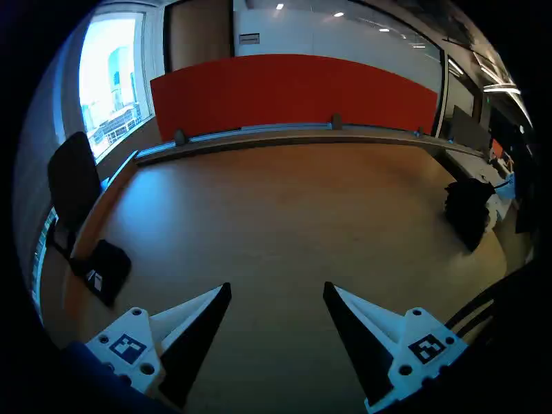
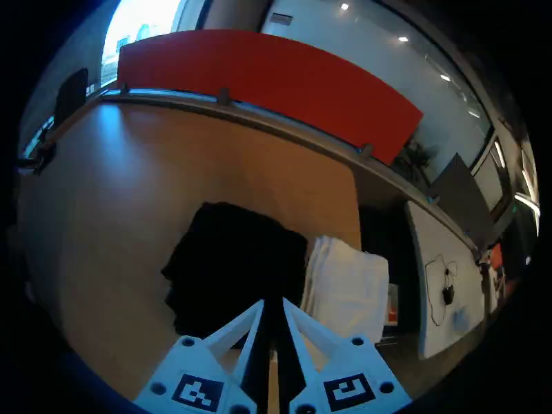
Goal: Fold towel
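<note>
A dark, rumpled black towel (image 2: 231, 265) lies on the wooden table (image 2: 138, 200) in the right gripper view. The right gripper (image 2: 272, 307) has its tips at the towel's near edge, and its fingers (image 2: 241, 331) are pressed together with dark cloth seemingly pinched between them. In the left gripper view the same dark pile (image 1: 469, 207) sits far off at the table's right end. The left gripper (image 1: 276, 293) hovers open over bare wood (image 1: 290, 214) with nothing between its fingers.
A stack of folded white towels (image 2: 348, 286) lies right beside the black towel, at the table's end. A black pouch (image 1: 103, 269) rests at the table's left edge near a dark chair (image 1: 72, 179). A red partition (image 1: 297, 93) runs along the far edge.
</note>
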Available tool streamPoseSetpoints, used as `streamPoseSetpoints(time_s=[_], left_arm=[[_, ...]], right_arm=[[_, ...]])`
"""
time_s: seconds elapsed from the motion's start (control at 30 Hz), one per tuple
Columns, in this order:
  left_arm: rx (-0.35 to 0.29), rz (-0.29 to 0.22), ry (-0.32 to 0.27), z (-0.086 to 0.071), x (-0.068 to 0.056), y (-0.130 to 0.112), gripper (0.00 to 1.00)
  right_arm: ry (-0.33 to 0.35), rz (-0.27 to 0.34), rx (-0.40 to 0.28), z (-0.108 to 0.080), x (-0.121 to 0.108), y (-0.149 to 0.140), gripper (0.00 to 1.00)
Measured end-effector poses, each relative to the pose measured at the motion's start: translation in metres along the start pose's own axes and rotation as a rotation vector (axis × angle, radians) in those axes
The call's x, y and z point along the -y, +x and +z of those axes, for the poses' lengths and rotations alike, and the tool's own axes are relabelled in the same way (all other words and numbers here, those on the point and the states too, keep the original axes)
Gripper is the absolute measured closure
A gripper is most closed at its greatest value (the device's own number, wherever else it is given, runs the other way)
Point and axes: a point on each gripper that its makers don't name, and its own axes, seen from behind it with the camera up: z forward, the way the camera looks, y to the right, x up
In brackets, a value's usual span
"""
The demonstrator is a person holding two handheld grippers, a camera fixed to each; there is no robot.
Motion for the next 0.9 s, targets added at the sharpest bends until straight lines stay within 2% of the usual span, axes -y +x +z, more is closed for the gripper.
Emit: streamPoseSetpoints(time_s=[0.4,0.67,0.9], left_arm=[[0.010,0.009,0.016,-0.001,0.002,-0.002,0.00],[0.014,0.017,0.023,-0.001,0.002,-0.001,0.01],[0.016,0.020,0.030,0.001,0.002,0.001,0.00]], right_arm=[[-0.005,0.076,0.095,0.023,-0.002,-0.053,0.94],[0.002,0.100,0.113,0.036,0.005,-0.063,0.94],[0.006,0.148,0.125,0.046,0.010,-0.071,0.94]])
